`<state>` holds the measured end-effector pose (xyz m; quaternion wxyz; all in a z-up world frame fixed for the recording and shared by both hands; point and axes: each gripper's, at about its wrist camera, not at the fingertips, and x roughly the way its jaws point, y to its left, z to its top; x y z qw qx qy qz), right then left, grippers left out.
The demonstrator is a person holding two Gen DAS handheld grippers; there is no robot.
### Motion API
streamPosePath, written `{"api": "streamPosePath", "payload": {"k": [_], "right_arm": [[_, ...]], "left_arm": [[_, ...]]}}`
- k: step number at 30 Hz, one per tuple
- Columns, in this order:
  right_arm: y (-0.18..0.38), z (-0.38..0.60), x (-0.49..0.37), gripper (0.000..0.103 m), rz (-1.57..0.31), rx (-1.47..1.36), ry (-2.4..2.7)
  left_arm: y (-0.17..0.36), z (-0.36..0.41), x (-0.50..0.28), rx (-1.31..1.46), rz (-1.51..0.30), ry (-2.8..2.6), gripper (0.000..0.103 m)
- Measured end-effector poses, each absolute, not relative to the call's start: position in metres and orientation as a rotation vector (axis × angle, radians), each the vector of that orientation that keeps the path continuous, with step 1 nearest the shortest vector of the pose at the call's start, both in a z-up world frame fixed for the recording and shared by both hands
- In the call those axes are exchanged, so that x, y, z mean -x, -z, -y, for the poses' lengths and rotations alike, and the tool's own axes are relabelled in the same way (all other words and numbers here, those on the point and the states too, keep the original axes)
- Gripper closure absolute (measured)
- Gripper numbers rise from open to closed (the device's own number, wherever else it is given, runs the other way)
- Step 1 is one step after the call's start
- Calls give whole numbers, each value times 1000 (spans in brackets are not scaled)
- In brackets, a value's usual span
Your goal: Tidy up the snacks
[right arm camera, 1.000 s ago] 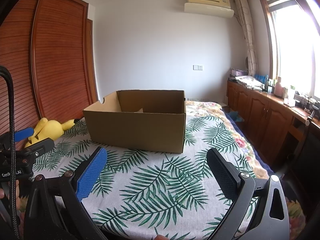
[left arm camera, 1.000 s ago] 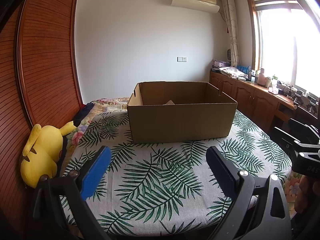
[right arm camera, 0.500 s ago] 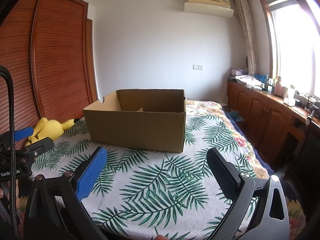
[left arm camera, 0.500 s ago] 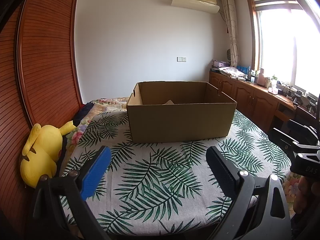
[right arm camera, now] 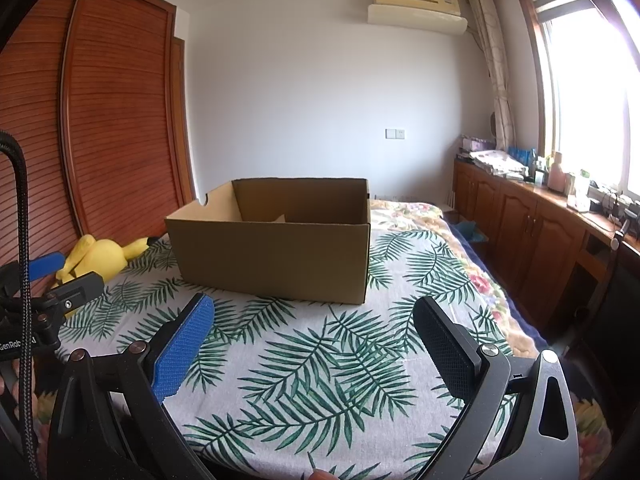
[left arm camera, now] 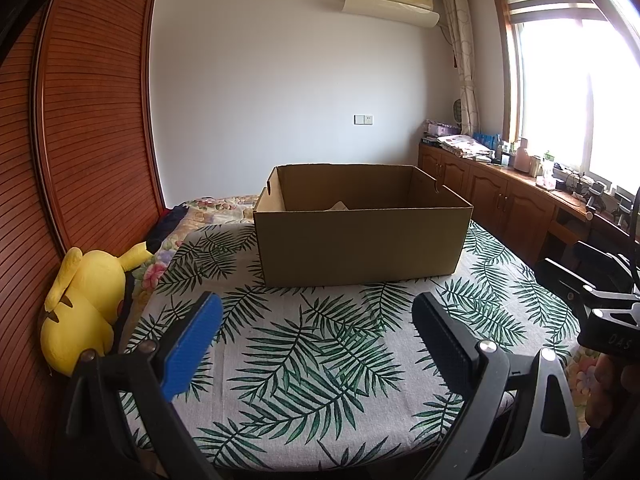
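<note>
An open brown cardboard box [left arm camera: 360, 244] stands on the palm-leaf tablecloth [left arm camera: 304, 360]; it also shows in the right wrist view [right arm camera: 276, 256]. Only a pale scrap [left arm camera: 339, 206] shows over its rim; the rest of its inside is hidden. My left gripper [left arm camera: 316, 344] is open and empty, held low in front of the box. My right gripper [right arm camera: 312, 348] is open and empty, also short of the box, to the right of the left one. No loose snacks are visible on the cloth.
A yellow plush toy [left arm camera: 84, 304] lies at the table's left edge against the wooden wardrobe [left arm camera: 80, 128]. A wooden sideboard [left arm camera: 516, 204] with clutter runs under the window at right. A flowered bed cover [right arm camera: 416, 212] lies behind the box.
</note>
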<state>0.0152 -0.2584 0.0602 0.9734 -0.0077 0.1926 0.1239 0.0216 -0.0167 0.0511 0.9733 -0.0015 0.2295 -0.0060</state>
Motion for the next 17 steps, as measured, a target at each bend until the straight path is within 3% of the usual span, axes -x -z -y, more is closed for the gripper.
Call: {"api": "streamPosePath", "payload": {"k": [17], "right_arm": [[-57,258,-15,2,-395,14,-249]], "left_arm": [[-52,16,-21,5,-459,11,6]]}}
